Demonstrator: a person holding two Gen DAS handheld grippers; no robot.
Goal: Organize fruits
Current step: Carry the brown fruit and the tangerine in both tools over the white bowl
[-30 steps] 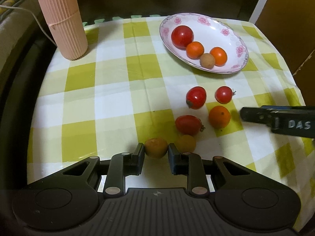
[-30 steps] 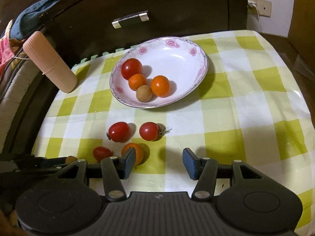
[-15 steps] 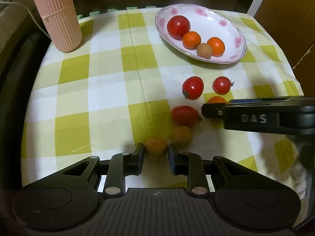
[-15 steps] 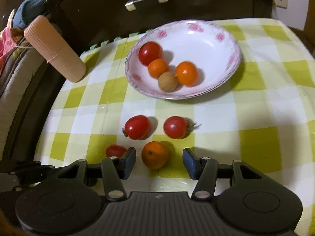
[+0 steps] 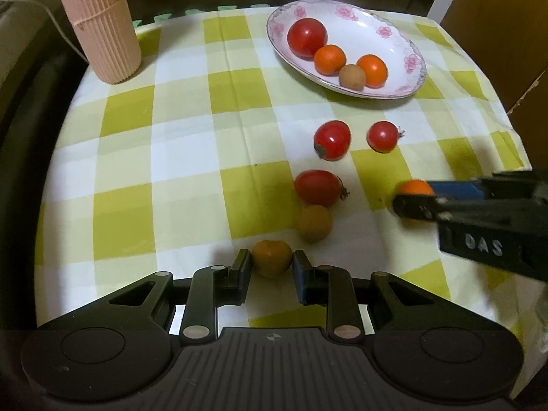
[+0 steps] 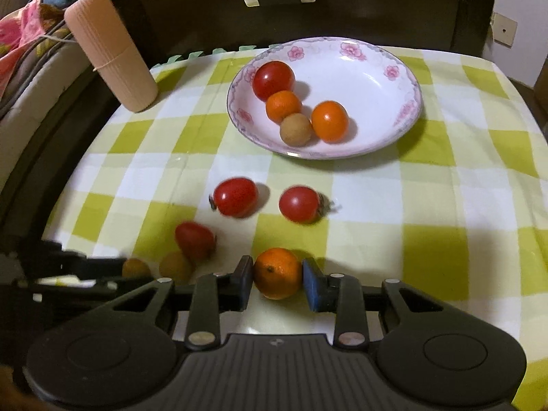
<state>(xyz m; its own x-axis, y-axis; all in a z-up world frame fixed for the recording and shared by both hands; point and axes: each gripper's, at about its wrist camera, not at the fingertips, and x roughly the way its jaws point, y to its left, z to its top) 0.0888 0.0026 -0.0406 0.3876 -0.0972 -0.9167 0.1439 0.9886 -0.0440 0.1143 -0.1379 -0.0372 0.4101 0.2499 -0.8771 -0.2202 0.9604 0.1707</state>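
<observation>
- The pink ribbed cup [image 5: 102, 24] stands far left on the checked cloth [image 5: 171, 144]; it is well apart from the fruit.
- The left gripper [image 5: 270, 269] has its pads right by a small yellow-orange fruit [image 5: 271, 258]; I cannot tell if it squeezes; the round fruit could roll out.
- A brown longan [image 5: 314, 223] and red tomato [image 5: 318, 187] lie just beside; a bump could push them.
- The right gripper [image 6: 278, 282] grips a small orange [image 6: 278, 273]; a loose hold could drop it before the flowered plate [image 6: 394, 137], which holds four fruits.
</observation>
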